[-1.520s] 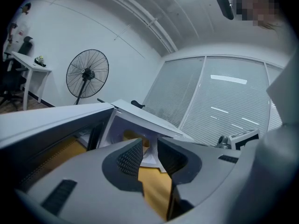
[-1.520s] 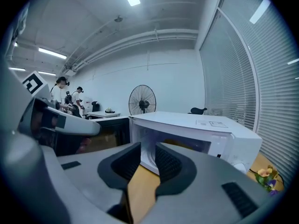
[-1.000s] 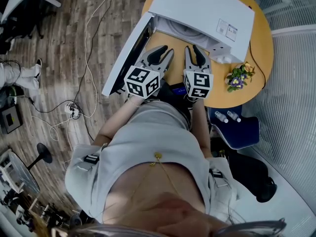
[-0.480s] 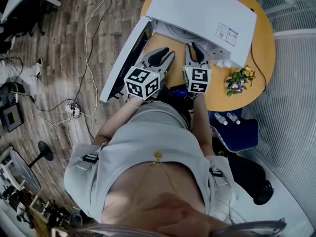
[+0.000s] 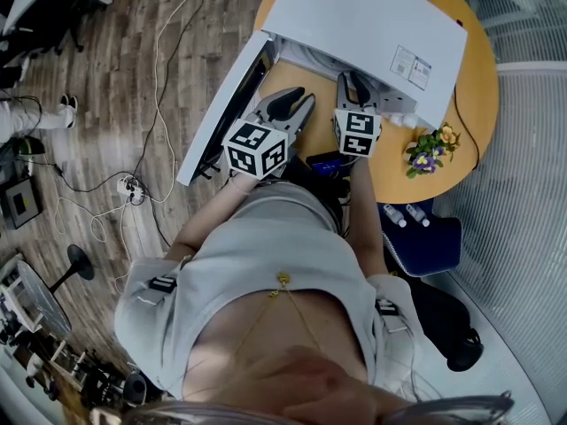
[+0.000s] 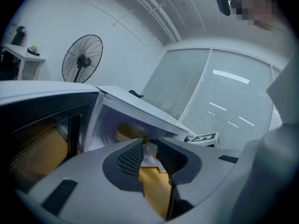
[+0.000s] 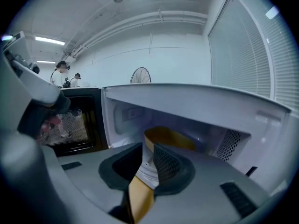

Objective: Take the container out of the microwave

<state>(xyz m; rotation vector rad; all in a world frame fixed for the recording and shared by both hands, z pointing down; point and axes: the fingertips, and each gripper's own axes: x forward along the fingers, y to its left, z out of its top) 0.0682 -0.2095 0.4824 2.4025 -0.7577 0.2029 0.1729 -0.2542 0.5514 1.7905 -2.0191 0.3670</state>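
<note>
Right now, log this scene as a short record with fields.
microwave: white, on the round table, door swung open
container: inside the microwave, brown within, white outside
right gripper: reaching into the microwave; jaws have just been closing, container wall between them, apparently gripped
left gripper: in front of the opening, jaws apart, nothing between them
task status: container not yet out
also on table: small bunch of flowers
</note>
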